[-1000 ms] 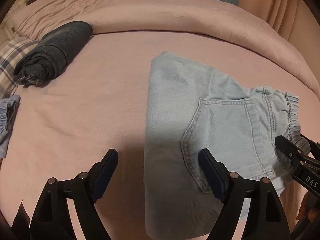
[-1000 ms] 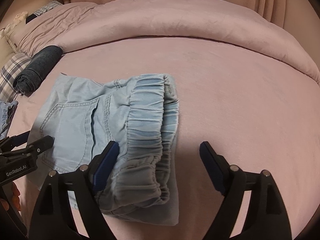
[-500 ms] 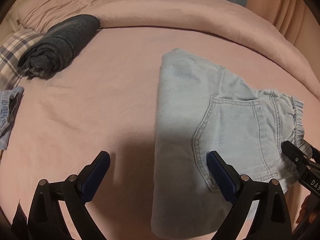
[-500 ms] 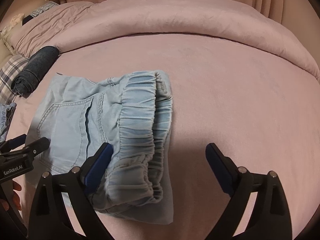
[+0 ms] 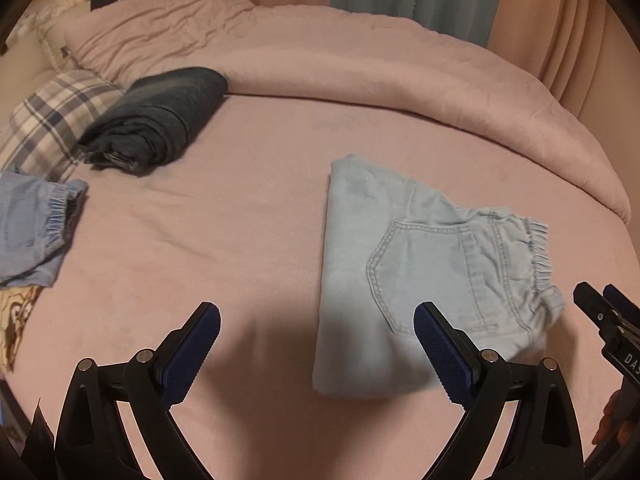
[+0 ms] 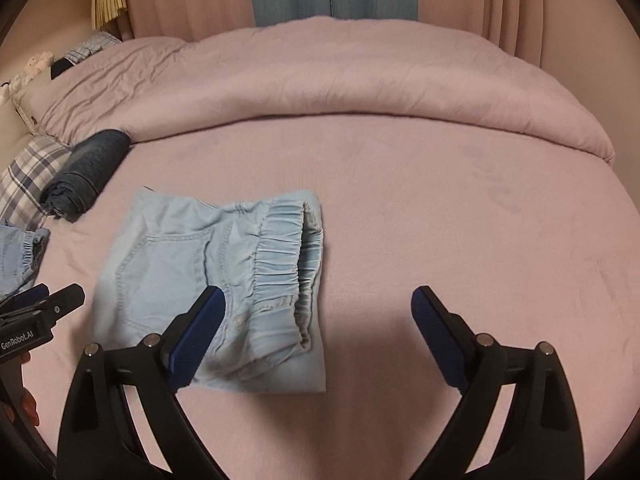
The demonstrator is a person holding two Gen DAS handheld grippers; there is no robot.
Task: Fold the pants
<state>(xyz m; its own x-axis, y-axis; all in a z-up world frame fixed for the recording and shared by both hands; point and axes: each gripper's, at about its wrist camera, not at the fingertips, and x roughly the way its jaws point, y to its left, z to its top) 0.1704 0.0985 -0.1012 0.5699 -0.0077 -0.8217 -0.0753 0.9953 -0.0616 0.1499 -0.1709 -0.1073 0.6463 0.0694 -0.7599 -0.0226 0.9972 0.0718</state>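
Observation:
Light blue denim pants (image 5: 404,272) lie folded into a compact rectangle on the pink bed, back pocket up and elastic waistband to the right. They also show in the right wrist view (image 6: 216,280). My left gripper (image 5: 316,344) is open and empty, raised above the near left edge of the pants. My right gripper (image 6: 318,326) is open and empty, raised above the waistband end. Each gripper shows at the edge of the other's view.
A rolled dark grey garment (image 5: 160,116) lies at the back left by a plaid pillow (image 5: 52,120). Another blue denim piece (image 5: 32,228) lies at the left edge. A pink duvet (image 5: 360,64) is bunched along the far side, curtains behind.
Both grippers have pulled back and up from the folded pants, so the pants look smaller and farther. The pants lie still.

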